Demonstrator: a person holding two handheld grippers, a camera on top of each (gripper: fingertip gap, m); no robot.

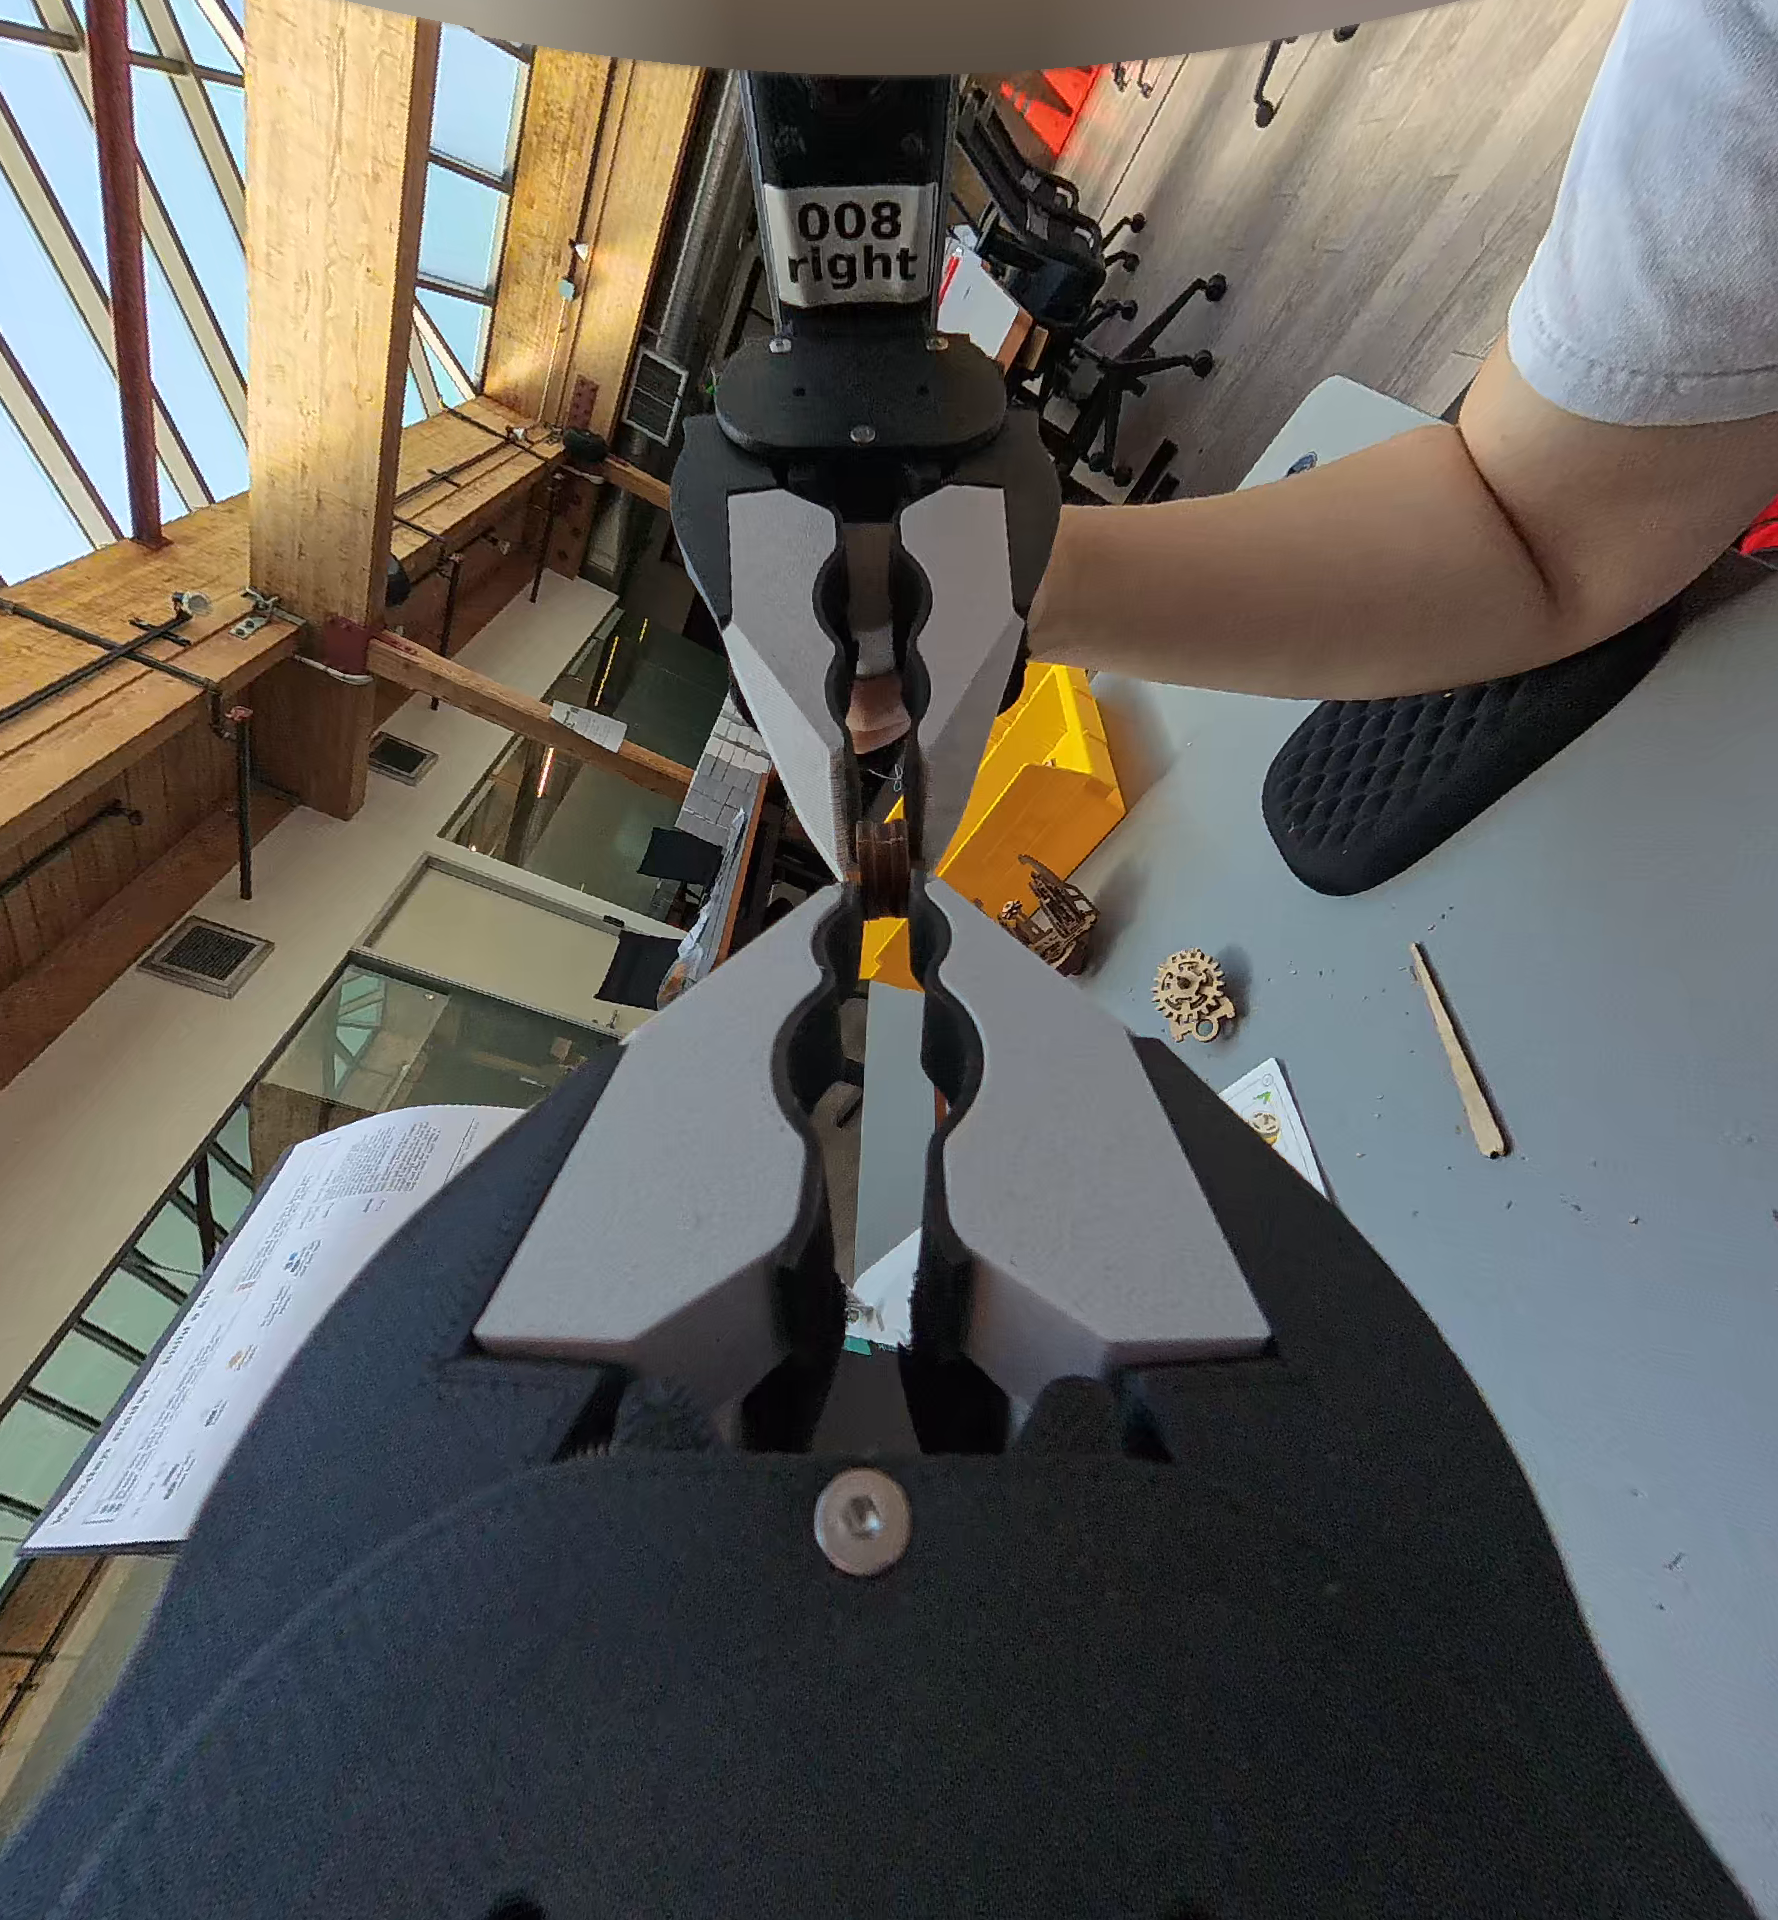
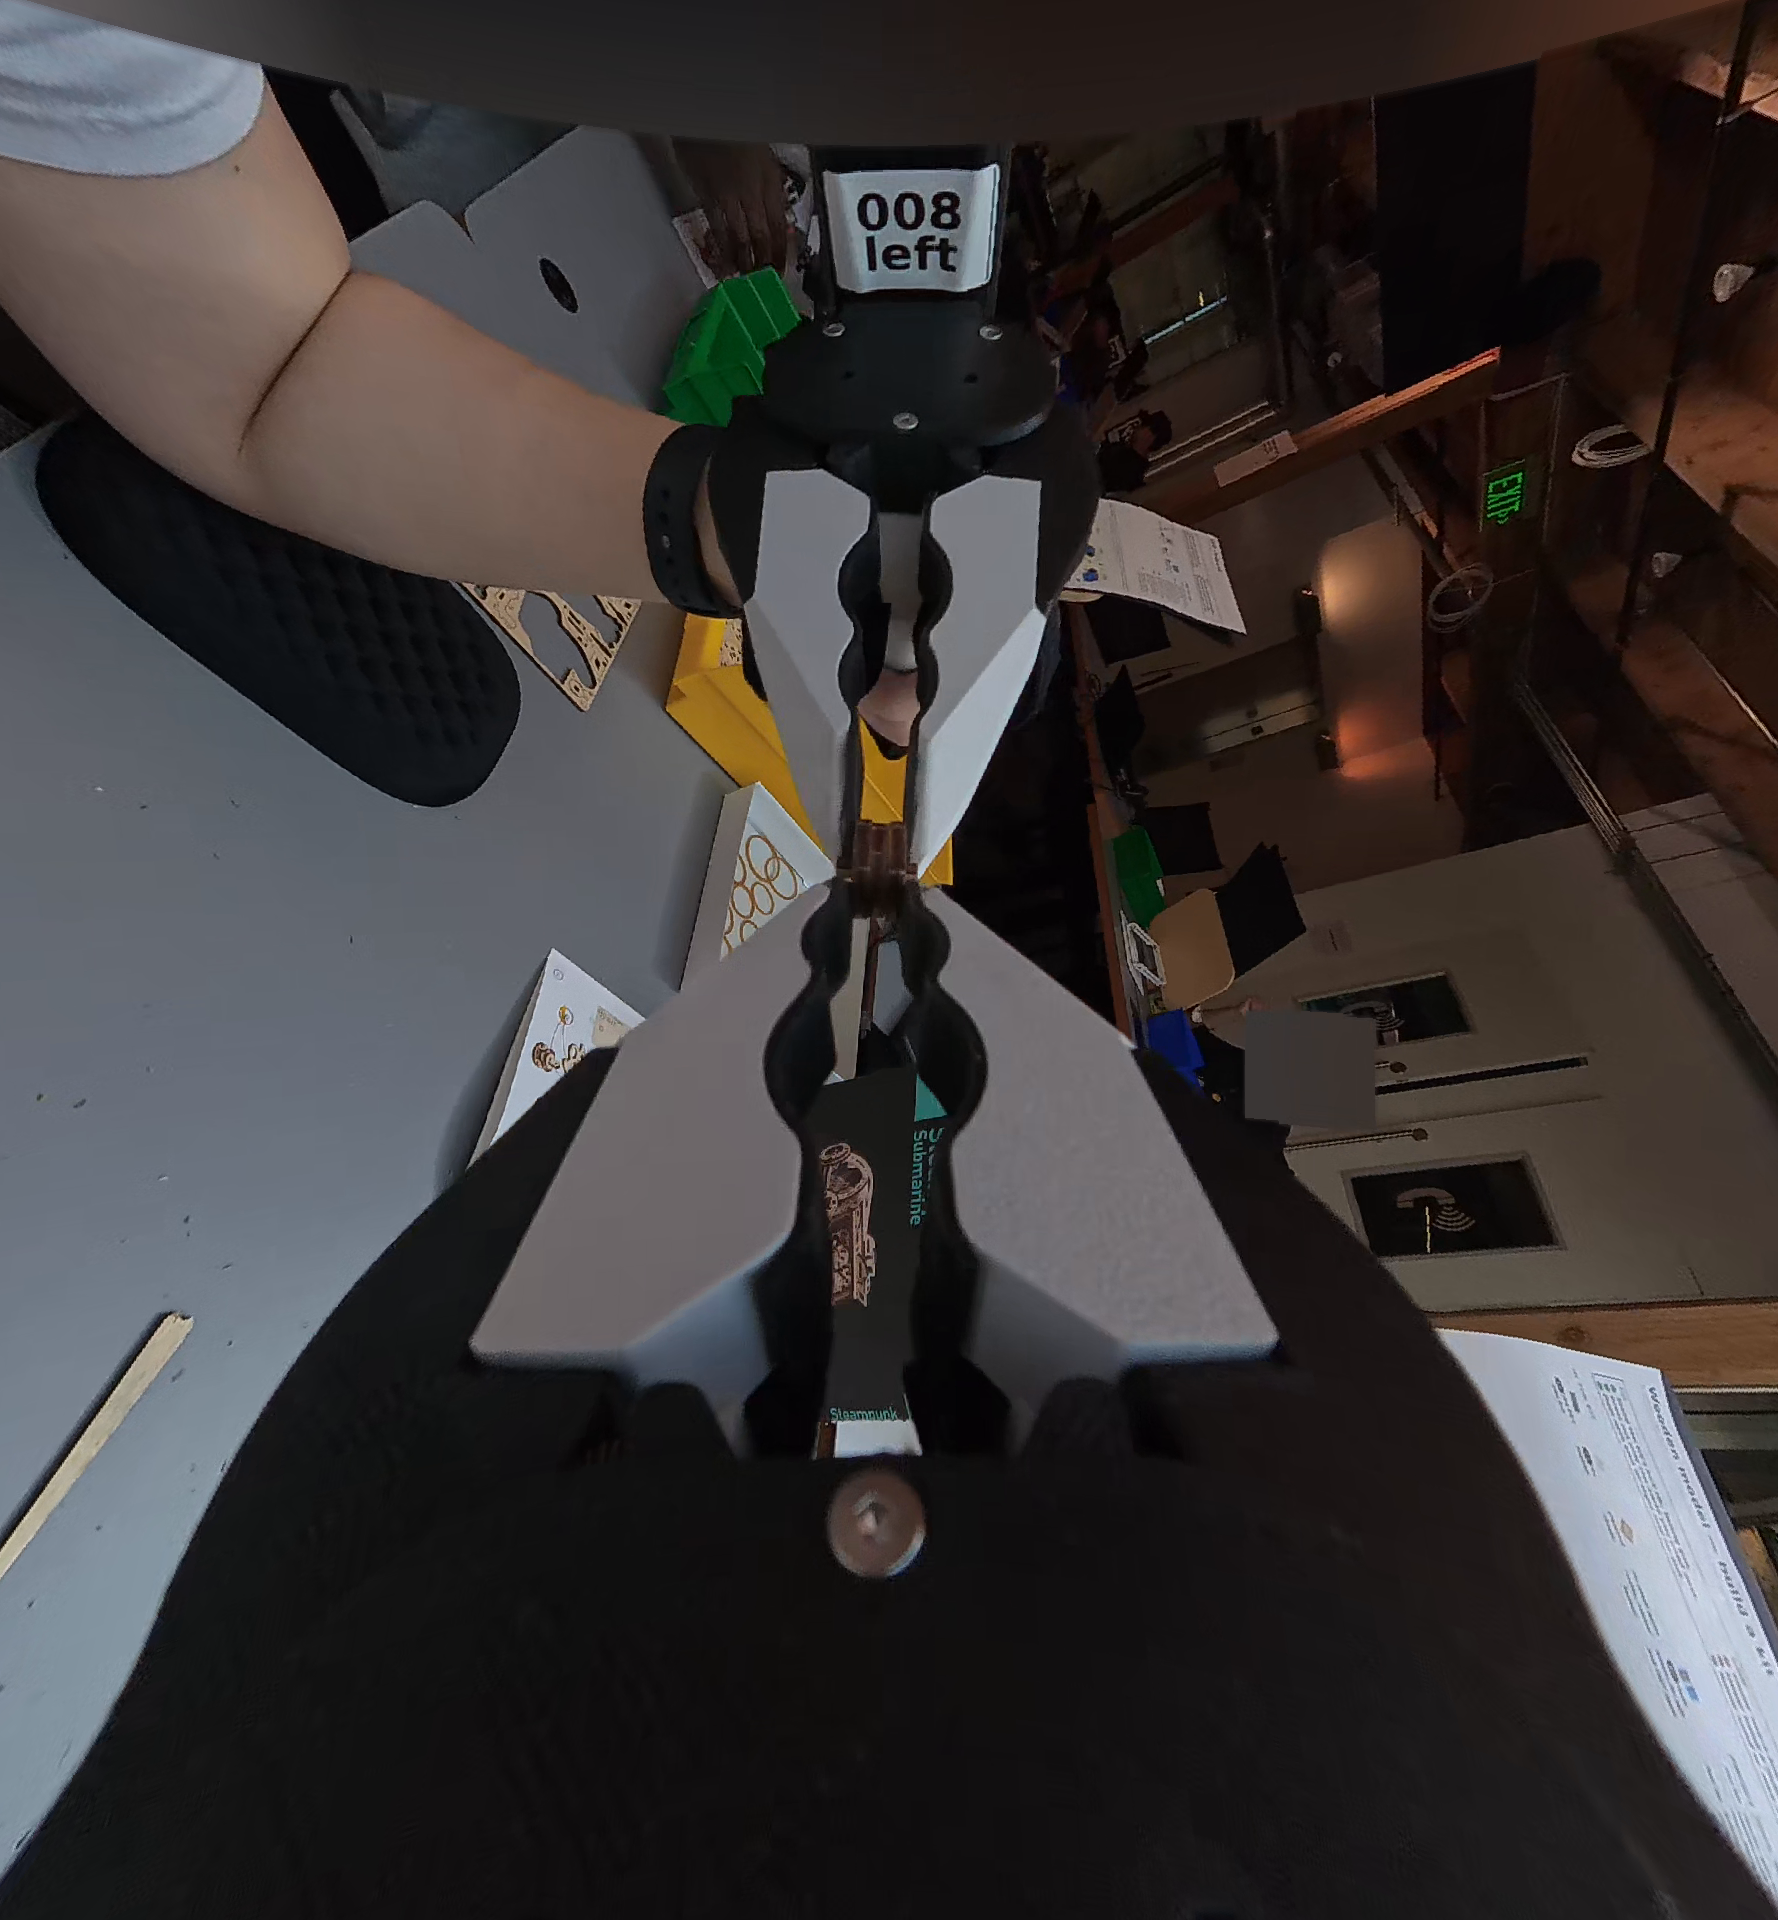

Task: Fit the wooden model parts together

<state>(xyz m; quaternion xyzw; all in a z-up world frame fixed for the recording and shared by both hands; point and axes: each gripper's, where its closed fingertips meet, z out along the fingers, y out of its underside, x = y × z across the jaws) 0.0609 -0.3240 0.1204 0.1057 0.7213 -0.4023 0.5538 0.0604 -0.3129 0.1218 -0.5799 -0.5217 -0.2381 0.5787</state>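
Nearest the lens, the left gripper (image 1: 880,899) meets the right gripper (image 1: 880,831) tip to tip above the grey counter (image 1: 1591,1351), both sets of jaws nearly closed on one small dark wooden pulley-like part (image 1: 882,868) pinched between them. Each gripper carries a white printed label. On the counter lie a wooden gear piece (image 1: 1191,995), a wooden stick (image 1: 1456,1049), printed instruction sheets (image 2: 573,1029) and a yellow bin (image 1: 1041,790) whose contents are hidden.

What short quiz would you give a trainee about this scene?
1. True or false: the wooden gear lies on the grey table, untouched by either tool.
2. What do the left tool and right tool grip between them? A) a metal spoon B) small wooden parts C) a rubber ball
3. Fill in: the two tools meet tip to ____.
Key: 1 true; 2 B; 3 tip.
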